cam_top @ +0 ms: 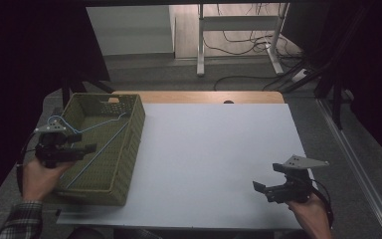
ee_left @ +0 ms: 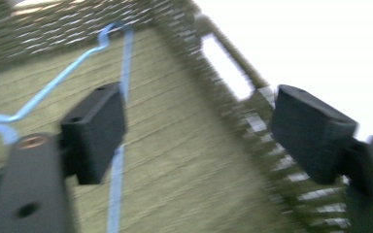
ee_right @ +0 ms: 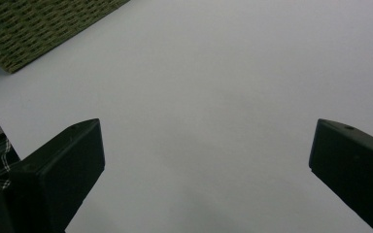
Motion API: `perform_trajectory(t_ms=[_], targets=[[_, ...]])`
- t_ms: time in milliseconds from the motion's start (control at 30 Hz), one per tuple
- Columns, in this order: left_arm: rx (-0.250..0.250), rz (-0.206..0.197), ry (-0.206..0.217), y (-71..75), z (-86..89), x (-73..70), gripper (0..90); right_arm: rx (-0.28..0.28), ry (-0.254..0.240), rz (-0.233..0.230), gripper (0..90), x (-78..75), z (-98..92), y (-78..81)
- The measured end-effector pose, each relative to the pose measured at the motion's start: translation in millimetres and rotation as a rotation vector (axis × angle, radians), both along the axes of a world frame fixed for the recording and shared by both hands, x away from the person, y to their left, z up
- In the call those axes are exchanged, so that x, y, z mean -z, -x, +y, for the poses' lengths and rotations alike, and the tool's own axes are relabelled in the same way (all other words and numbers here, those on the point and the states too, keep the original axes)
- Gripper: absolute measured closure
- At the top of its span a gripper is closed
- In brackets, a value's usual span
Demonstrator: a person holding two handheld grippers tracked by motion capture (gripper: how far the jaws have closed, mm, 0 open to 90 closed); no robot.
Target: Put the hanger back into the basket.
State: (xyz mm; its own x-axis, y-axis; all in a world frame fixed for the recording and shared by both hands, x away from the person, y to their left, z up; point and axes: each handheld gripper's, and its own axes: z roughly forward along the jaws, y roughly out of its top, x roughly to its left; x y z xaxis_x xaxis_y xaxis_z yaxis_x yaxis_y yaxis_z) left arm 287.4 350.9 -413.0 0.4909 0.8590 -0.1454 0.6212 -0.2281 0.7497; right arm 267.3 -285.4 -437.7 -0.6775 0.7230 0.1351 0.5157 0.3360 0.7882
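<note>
While claws gape, one hanger (cam_top: 95, 142), one basket (cam_top: 132, 149)

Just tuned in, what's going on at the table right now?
A person works at a white table with a gripper in each hand. The left gripper is over a green woven basket at the table's left edge, jaws open, nothing between them. A blue wire hanger lies inside the basket, under that gripper. The right gripper sits open over bare table near the front right corner, holding nothing.
</note>
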Motion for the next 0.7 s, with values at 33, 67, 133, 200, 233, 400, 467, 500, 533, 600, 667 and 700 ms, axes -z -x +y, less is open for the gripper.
perform_trajectory(t_ms=[33, 67, 133, 200, 233, 400, 467, 500, 533, 600, 667, 700], targets=[[0.009, -0.012, 0.011, 4.4, -7.3, -2.0, 16.6, 0.001, 0.001, -0.001, 0.0, 0.4, -0.8, 0.7], [0.030, -0.027, 0.011, 10.3, -16.6, -3.9, 16.6, 0.001, 0.001, -0.001, 0.0, 0.4, -0.8, 0.7], [0.057, -0.042, 0.018, 18.7, -29.9, -5.3, 14.4, 0.005, 0.003, 0.002, 0.0, 1.1, -2.7, 2.0], [0.081, -0.061, 0.032, 27.9, -43.1, -5.2, 13.8, 0.014, 0.004, -0.003, 0.0, 1.9, -4.8, 3.2], [0.099, -0.066, 0.043, 32.3, -48.9, -4.1, 11.8, 0.021, -0.004, 0.000, 0.0, 2.5, -6.9, 4.1], [0.147, -0.089, 0.043, 50.5, -76.0, 8.9, 11.6, 0.027, -0.006, 0.001, 0.0, 4.8, -9.6, 5.1], [0.161, -0.109, 0.038, 57.8, -83.6, 14.8, 11.0, 0.027, -0.004, 0.012, 0.0, 7.7, -9.3, 5.3], [0.168, -0.102, 0.021, 59.4, -86.8, 16.7, 9.7, 0.026, -0.002, 0.016, 0.0, 8.6, -8.7, 5.3], [0.169, -0.110, -0.002, 61.1, -89.0, 18.2, 9.7, 0.026, -0.002, 0.016, 0.0, 8.6, -8.7, 5.3], [0.177, -0.122, -0.014, 62.3, -89.8, 21.8, 8.4, 0.019, 0.010, 0.022, 0.0, 10.8, -6.3, 4.8], [0.191, -0.113, -0.007, 60.7, -89.2, 26.2, 5.7, 0.014, 0.020, 0.021, 0.0, 12.0, -5.1, 4.6], [0.192, -0.111, -0.011, 60.0, -89.1, 28.0, 5.7, 0.014, 0.020, 0.021, 0.0, 12.0, -5.1, 4.6]])
